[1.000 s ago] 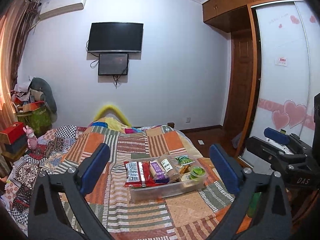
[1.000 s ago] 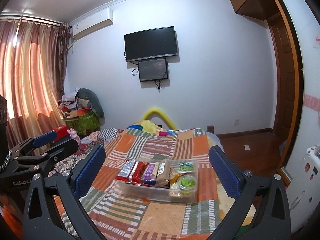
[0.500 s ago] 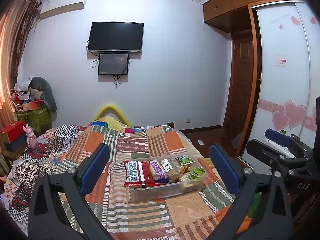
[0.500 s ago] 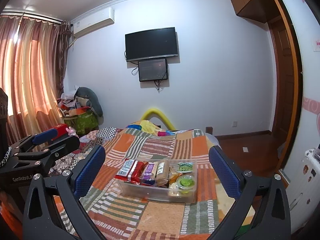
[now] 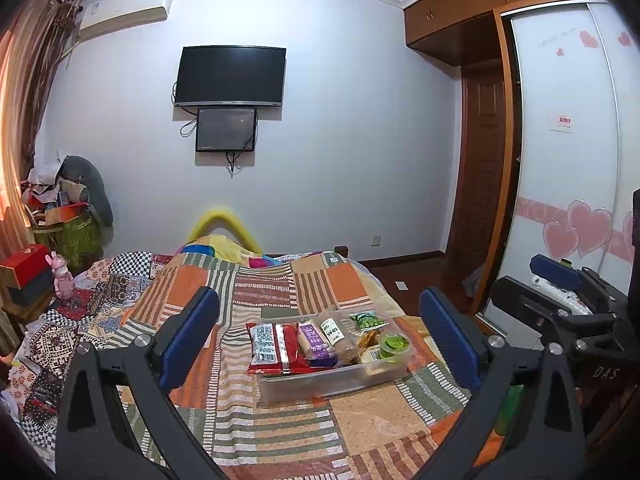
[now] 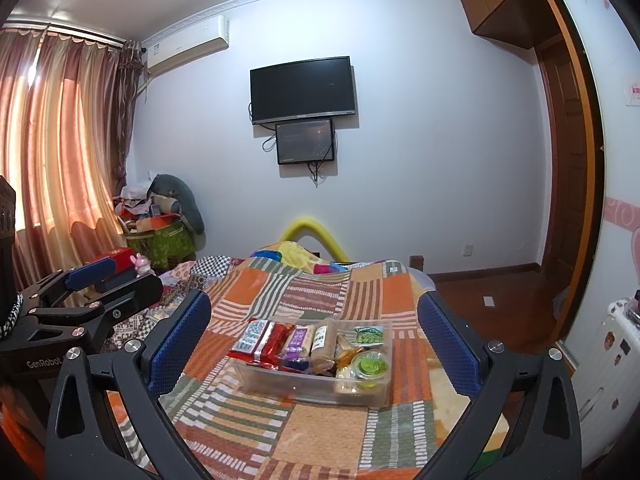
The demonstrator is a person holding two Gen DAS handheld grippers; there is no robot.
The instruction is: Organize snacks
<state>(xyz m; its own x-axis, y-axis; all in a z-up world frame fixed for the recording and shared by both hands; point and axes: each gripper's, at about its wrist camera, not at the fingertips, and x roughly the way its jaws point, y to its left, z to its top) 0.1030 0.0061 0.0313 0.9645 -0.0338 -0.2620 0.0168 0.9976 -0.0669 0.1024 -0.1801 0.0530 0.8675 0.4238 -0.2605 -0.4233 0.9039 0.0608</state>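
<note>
Both grippers hang well back from the bed w/ nothing in them. Left gripper (image 5: 318, 344) is spread wide, blue pads far apart; right gripper (image 6: 314, 346) is released the same way, empty.

The clear rectangular plastic bin (image 5: 320, 384) sits on the patchwork orange-green striped quilt (image 5: 256, 420), straight ahead of and below both grippers, framed between each pair of fingers. Seen from the left gripper it lies slightly to the R of centre; from the right gripper, about dead centre. Its long axis runs roughly across the line of approach, L to R. Judging by framing, neither hand is clearly nearer; right looks a bit better lined up.

Contents, L to R from the grippers: red-and-white printed snack packets (image 6: 260, 338), a purple wrapped bar (image 6: 296, 342), a tan wrapped roll w/ white label (image 6: 320, 340), a green pea packet (image 6: 368, 336) at the far R corner, and a round green-lidded cup (image 6: 372, 366) at the near R corner. Orange wrappers between the roll and cup are too small to identify.

Next move prob needs a forward-and-down reach into the bin.
</note>
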